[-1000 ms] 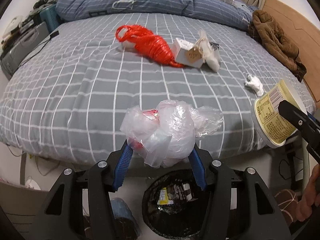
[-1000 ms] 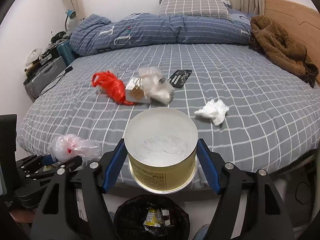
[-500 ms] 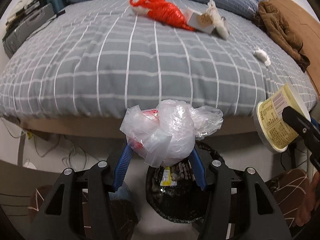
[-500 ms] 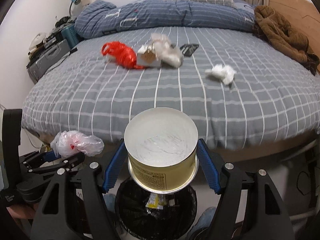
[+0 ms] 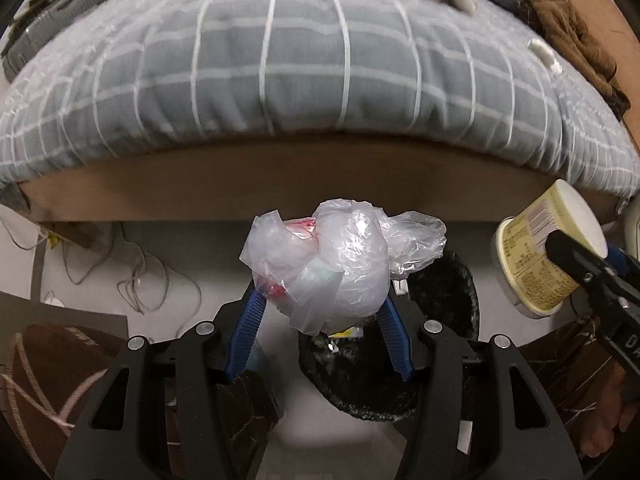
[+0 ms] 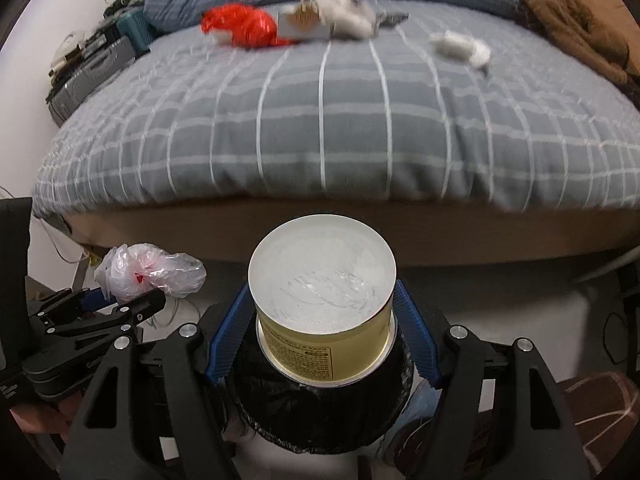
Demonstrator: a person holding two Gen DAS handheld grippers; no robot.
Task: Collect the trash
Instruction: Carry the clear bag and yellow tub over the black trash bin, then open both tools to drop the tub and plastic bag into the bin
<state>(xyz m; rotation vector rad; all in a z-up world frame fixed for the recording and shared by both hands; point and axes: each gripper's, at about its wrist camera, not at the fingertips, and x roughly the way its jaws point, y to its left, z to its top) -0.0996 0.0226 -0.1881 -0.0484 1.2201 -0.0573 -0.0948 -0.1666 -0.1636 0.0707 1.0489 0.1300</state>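
My left gripper (image 5: 320, 308) is shut on a crumpled clear plastic bag (image 5: 340, 264) with red print, held above the black-lined trash bin (image 5: 436, 300) on the floor by the bed's foot. My right gripper (image 6: 322, 320) is shut on a yellow round tub (image 6: 324, 312), open end facing the camera, held over the same bin (image 6: 320, 412). The tub also shows at the right of the left wrist view (image 5: 536, 256), and the bag at the left of the right wrist view (image 6: 148, 268). More trash lies on the bed: a red plastic bundle (image 6: 244, 26), a white box with wrapping (image 6: 320, 16), a crumpled tissue (image 6: 460, 46).
The grey checked bed (image 6: 320, 120) fills the upper views, its wooden base (image 5: 280, 184) just ahead. A brown garment (image 6: 576, 12) lies at the bed's right. Cables (image 5: 132, 276) trail on the floor at left. A brown patterned rug (image 5: 48, 380) lies under the grippers.
Both grippers have dropped from bed height to below the mattress edge, over the trash bin, each still gripping its item. The bed has slid up in both views.
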